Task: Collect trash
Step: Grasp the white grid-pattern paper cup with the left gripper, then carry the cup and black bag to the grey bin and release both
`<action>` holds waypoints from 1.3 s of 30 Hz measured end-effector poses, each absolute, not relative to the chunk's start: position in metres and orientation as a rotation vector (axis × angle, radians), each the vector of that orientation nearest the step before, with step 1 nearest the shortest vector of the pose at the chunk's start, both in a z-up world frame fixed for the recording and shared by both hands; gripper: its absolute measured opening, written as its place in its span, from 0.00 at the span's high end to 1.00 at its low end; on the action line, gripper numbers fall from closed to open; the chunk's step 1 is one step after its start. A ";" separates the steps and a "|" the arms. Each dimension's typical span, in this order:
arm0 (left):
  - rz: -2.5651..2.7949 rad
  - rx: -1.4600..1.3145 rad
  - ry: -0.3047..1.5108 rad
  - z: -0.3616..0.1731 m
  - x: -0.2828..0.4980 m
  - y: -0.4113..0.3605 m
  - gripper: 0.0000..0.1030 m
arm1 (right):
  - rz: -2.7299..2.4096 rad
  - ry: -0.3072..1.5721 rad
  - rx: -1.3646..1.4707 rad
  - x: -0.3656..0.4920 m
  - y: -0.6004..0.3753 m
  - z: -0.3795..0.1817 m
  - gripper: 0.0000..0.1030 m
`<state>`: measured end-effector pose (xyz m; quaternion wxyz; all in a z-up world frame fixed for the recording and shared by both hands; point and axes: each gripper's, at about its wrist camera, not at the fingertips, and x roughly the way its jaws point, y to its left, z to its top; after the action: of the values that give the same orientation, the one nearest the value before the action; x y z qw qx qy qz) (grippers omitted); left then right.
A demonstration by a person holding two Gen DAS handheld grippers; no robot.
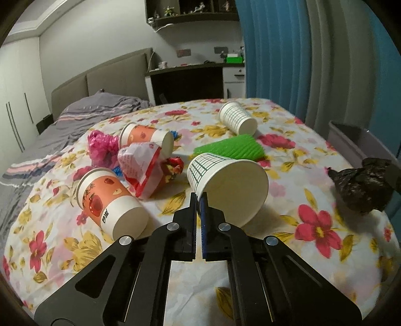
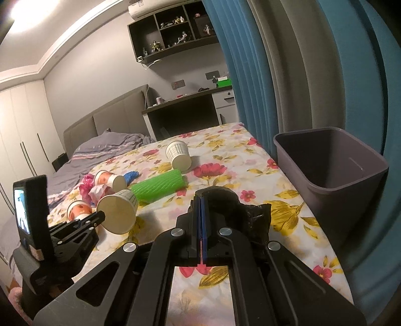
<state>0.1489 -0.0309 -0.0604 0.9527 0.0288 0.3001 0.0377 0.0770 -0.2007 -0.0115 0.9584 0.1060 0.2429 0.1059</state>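
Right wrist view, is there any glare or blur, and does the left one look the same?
Right wrist view: ceiling light blows out the top left corner, curtain bows from fisheye, the bin is sharp. Left wrist view: no glare, even dim light, soft shadow under the near cup, dark corners from the lens.

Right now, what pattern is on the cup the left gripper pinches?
Green grid on white paper cup, clearest from left wrist.

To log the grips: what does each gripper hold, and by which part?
Left gripper pinches the nearest grid-patterned paper cup by its rim. Right gripper clamps the crumpled black bag at its edge.
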 end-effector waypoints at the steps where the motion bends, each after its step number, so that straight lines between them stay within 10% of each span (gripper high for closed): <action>1: 0.061 0.053 0.601 -0.058 0.147 -0.032 0.98 | 0.214 0.489 0.214 0.076 -0.202 -0.011 0.99; 39: -0.392 0.107 0.446 -0.005 0.206 -0.219 0.98 | -0.085 0.353 0.144 0.116 -0.323 0.027 0.99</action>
<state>0.2062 -0.2188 -0.0054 0.9548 0.0527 0.2196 -0.1932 0.1165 -0.3232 0.0275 0.9810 0.0713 0.1755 -0.0425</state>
